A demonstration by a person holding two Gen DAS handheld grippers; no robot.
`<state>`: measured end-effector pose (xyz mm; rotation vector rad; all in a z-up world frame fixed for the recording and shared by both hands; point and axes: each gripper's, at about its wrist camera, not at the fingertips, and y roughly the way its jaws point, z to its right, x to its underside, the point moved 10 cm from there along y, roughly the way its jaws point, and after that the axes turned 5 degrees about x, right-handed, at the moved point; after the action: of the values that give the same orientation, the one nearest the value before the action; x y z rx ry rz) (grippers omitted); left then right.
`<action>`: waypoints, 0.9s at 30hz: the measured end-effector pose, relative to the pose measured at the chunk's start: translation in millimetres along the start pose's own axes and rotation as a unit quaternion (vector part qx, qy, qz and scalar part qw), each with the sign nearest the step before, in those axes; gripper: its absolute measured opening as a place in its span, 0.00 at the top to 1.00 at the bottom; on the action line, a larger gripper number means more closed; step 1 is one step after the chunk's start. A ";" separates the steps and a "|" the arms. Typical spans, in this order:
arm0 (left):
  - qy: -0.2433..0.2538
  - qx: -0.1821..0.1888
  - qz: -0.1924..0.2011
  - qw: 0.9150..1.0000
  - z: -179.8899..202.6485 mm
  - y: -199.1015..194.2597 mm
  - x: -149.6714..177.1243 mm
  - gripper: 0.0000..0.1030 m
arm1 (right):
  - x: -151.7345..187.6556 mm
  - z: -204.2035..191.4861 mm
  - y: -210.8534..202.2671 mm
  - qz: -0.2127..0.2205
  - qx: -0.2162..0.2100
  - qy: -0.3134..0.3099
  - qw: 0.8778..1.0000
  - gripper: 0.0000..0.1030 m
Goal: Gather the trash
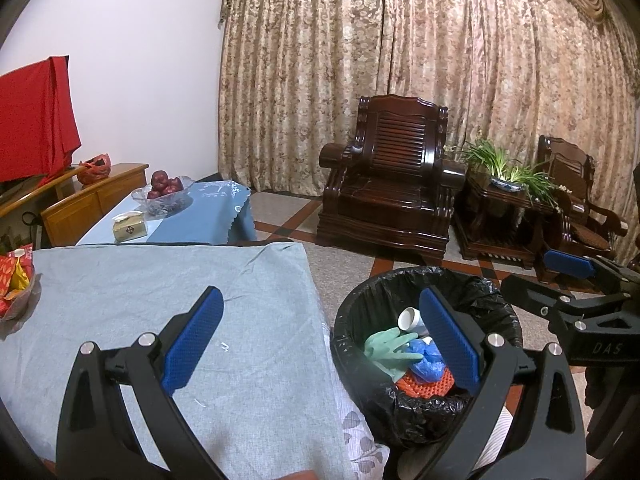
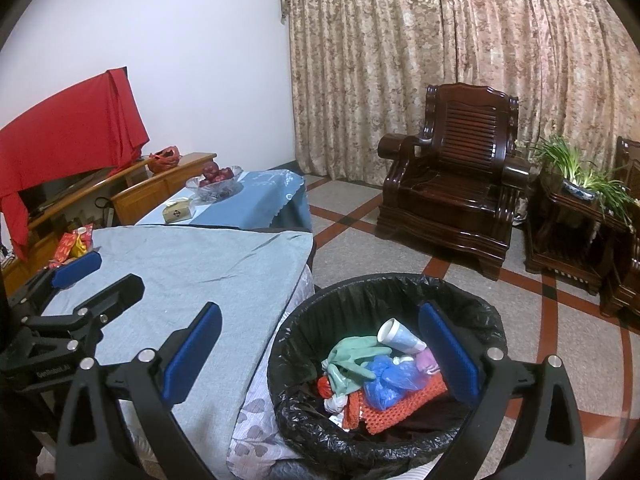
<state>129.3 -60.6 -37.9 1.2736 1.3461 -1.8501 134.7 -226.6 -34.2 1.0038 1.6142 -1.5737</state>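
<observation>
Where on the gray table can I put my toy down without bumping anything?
The gray tablecloth is bare across its middle and out to the far corner and the edge beside the trash bin. It is crowded only at the left end, by the bowl of red snack packets. The bin itself is piled with trash.

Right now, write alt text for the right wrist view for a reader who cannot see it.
The open right gripper hangs empty above a black-lined trash bin holding a paper cup, a green rubber glove, a blue plastic bag and orange netting. A table under grey cloth stands left of it, with the left gripper above.
</observation>
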 end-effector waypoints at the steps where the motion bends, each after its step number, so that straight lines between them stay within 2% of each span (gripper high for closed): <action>1: 0.000 0.000 0.000 1.000 0.0 0.0 0.1 0.07 | 0.0 -0.1 0.0 0.000 0.000 0.000 1.000 0.06; 27: 0.001 -0.001 0.000 1.000 -2.9 -0.1 0.0 0.07 | 0.5 -2.9 0.9 -0.001 0.000 -0.001 1.000 0.06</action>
<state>130.4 -57.8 -38.0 1.2743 1.3495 -1.8471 135.4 -223.6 -34.9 1.0020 1.6144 -1.5759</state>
